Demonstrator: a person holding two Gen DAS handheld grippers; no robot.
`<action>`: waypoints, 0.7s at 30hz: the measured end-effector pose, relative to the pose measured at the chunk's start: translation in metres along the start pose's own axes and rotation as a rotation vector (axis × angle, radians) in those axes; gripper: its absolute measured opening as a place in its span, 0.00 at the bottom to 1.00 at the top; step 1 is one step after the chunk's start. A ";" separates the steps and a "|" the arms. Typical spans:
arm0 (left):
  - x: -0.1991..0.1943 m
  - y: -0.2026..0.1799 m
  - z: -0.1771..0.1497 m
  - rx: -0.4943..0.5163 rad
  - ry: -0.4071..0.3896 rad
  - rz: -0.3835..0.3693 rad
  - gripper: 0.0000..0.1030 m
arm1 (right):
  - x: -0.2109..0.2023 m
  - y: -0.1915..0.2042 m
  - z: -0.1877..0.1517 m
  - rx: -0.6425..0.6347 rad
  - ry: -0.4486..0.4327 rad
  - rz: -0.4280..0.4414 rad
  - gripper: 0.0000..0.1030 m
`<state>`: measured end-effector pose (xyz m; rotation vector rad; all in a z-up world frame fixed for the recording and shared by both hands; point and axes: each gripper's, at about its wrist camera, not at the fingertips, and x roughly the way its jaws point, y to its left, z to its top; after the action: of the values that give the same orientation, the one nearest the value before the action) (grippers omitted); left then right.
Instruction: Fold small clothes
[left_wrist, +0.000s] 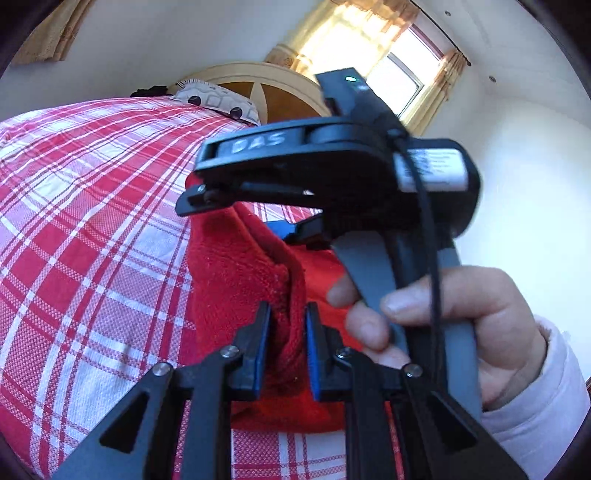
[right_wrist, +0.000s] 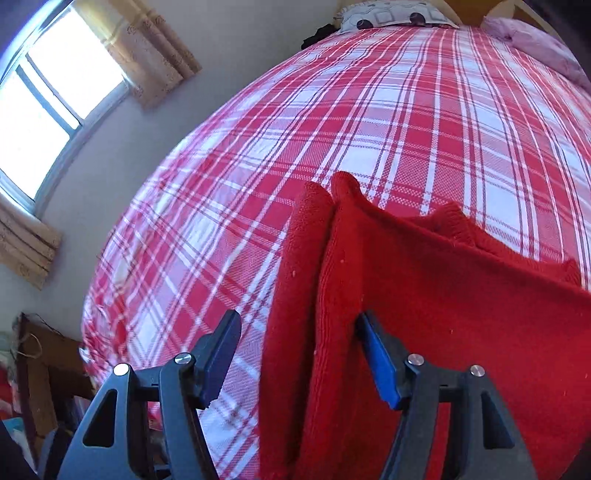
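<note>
Red knit garment (left_wrist: 240, 258) hung above the plaid bedspread (left_wrist: 92, 221); my L gripper (left_wrist: 287, 347) pinched a fold of it. R gripper (right_wrist: 299, 362) stood released, jaws wide, cloth draped betw. them. R tool body (left_wrist: 332, 166) & hand (left_wrist: 461, 325) blocked L view; pillow (right_wrist: 391, 14), window (right_wrist: 55, 92) beyond.

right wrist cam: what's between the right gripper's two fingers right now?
A doubled edge of the red knit garment hangs between the fingers of the right gripper, which stands open; plaid bedspread shows behind. Right wrist view.
</note>
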<state>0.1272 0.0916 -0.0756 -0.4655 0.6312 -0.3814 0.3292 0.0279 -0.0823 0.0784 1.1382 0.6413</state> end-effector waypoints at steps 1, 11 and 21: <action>0.000 0.000 0.001 0.001 0.005 0.006 0.17 | 0.003 0.001 0.001 -0.007 0.001 -0.012 0.64; 0.007 0.006 0.004 -0.015 0.051 0.055 0.17 | 0.021 -0.005 -0.003 -0.034 -0.007 -0.019 0.24; 0.009 -0.008 0.010 0.035 0.055 0.033 0.17 | -0.013 -0.027 -0.008 0.092 -0.120 0.143 0.21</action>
<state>0.1386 0.0832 -0.0689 -0.4114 0.6839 -0.3743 0.3310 -0.0025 -0.0853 0.2760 1.0519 0.7015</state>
